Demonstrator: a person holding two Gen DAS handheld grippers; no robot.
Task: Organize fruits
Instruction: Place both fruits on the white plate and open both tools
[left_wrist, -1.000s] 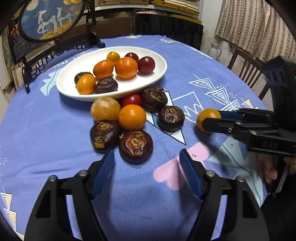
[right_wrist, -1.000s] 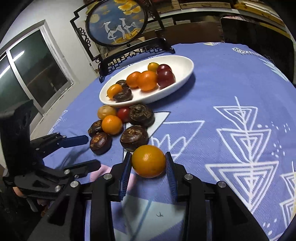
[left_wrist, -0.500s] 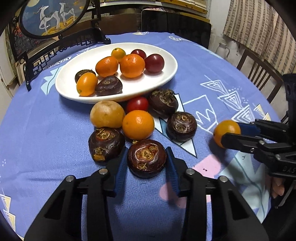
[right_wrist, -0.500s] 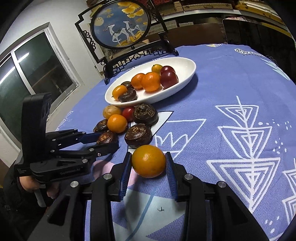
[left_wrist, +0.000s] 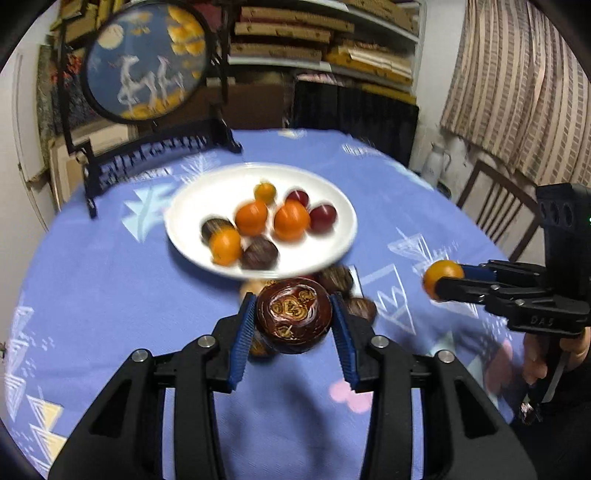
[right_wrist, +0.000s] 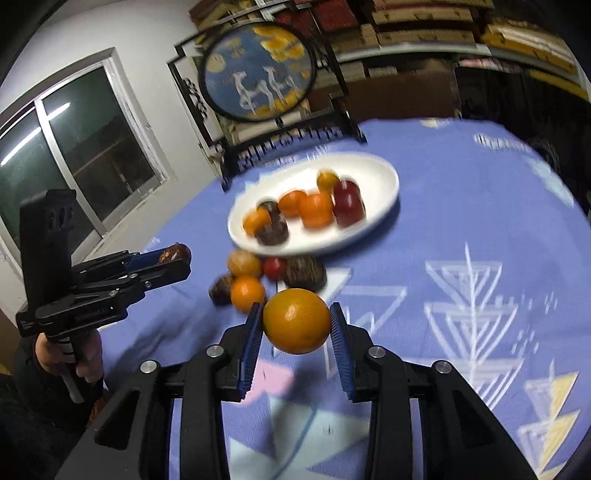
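Note:
My left gripper (left_wrist: 293, 319) is shut on a dark brown round fruit (left_wrist: 293, 314) and holds it up above the table, short of the white oval plate (left_wrist: 332, 254). My right gripper (right_wrist: 296, 321) is shut on an orange (right_wrist: 296, 320), also lifted. The plate (right_wrist: 384, 206) holds several oranges, dark fruits and red fruits. Loose fruits (right_wrist: 255, 280) lie on the blue tablecloth in front of the plate. The right gripper shows in the left wrist view (left_wrist: 443, 282) and the left gripper in the right wrist view (right_wrist: 175, 260).
A round painted screen on a black stand (left_wrist: 147, 62) stands at the table's far edge behind the plate. A wooden chair (left_wrist: 495, 199) and a white jug (left_wrist: 437, 162) are beyond the table on the right. A window (right_wrist: 74, 147) is at left.
Both grippers have risen off the table with their fruit. The left gripper closed on the dark fruit, then lifted it; both views now tilt toward the plate.

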